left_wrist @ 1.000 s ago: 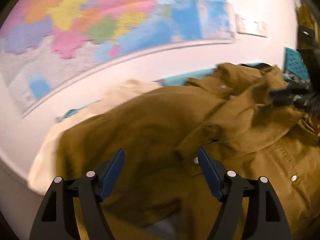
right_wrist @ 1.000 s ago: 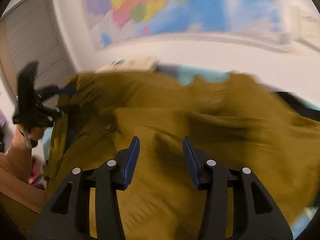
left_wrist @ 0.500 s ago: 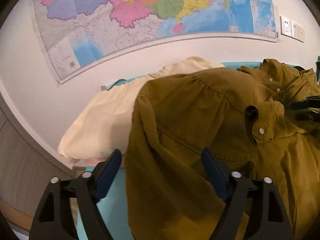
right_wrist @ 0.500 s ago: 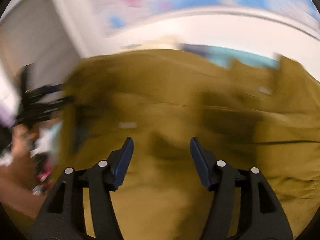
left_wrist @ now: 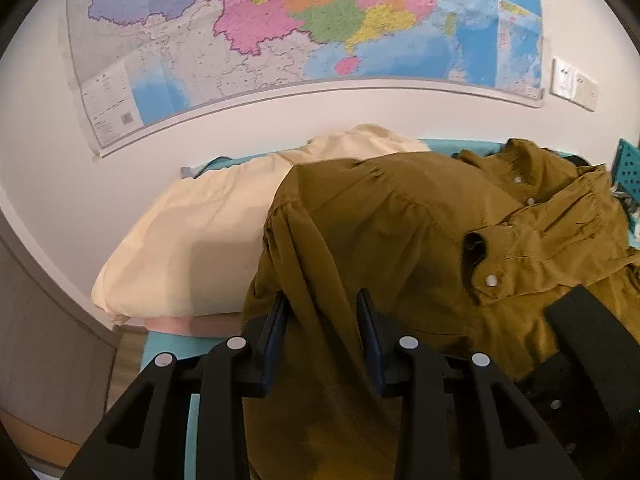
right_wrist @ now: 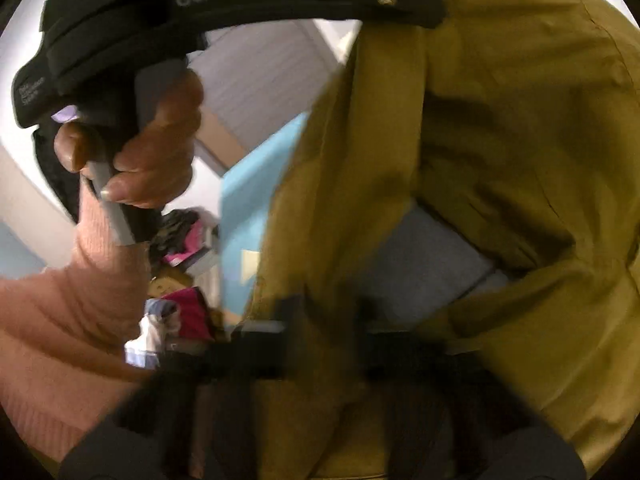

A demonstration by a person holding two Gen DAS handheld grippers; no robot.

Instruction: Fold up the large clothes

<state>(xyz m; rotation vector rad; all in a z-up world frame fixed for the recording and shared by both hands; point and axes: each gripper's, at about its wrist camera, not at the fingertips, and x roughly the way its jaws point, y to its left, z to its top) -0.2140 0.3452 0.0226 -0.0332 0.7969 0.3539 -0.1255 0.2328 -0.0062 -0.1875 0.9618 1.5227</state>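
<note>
A large olive button-up shirt [left_wrist: 400, 220] lies bunched on a teal surface [left_wrist: 168, 352]. My left gripper [left_wrist: 320, 308] is at the shirt's left edge. Its jaws are closing, with a ridge of the fabric between the blue pads and touching both. The right wrist view is blurred. In it my right gripper [right_wrist: 326, 320] is shut, and a strip of the shirt [right_wrist: 500, 120] runs down between its dark fingers. The black body of the right gripper [left_wrist: 580, 340] shows at the lower right of the left wrist view, close beside the left gripper.
A cream cloth [left_wrist: 200, 240] lies behind the shirt against a white wall with a large map [left_wrist: 280, 20]. A person's hand [right_wrist: 160, 132] in a pink sleeve [right_wrist: 60, 340] holds the left gripper's handle. Mixed clothes [right_wrist: 180, 280] are heaped low beyond the teal edge.
The left jaws have narrowed onto a fold at the shirt's left edge. The right gripper has swung left to beside the left gripper and closed on fabric.
</note>
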